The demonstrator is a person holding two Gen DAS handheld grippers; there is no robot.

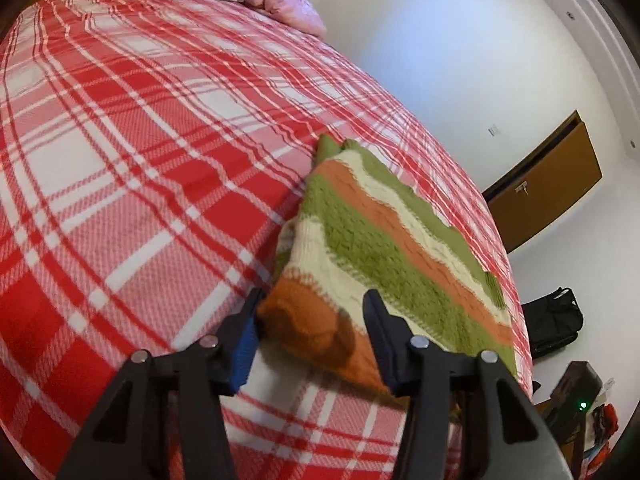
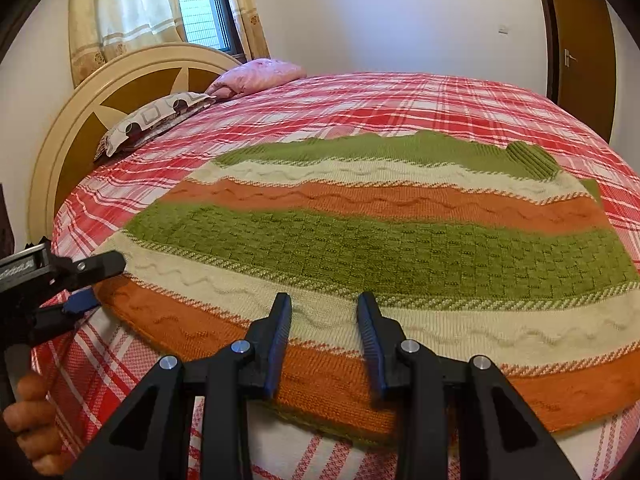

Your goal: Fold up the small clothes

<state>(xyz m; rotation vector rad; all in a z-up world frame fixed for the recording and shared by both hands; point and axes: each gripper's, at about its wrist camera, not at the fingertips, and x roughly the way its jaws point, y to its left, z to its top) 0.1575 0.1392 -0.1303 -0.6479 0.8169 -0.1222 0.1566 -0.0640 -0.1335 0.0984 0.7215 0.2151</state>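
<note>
Item: right gripper [image 2: 324, 320], nearest to me, fingers spread, hovering over the near orange hem of the striped knit sweater [image 2: 380, 240]; I cannot tell whether the tips touch the wool.

Item: left gripper [image 1: 312, 320], fingers spread to either side of the sweater's near-left orange corner, nothing pinched yet. In the right wrist view it shows at the far left edge [image 2: 90, 280], with my hand [image 2: 30, 420] below it.

Item: sweater, lying flat on the bed [image 2: 400, 108], long axis left to right, stripes running the same way. Both grippers sit at its near edge; I judge the left one closer to a grip, and the fold would carry that edge away from me.

Item: pillows [image 2: 160, 116] and headboard [image 2: 132, 80], far left.

Hidden: the sweater's right end is cut off by the frame; its green far edge is hard to make out.
</note>
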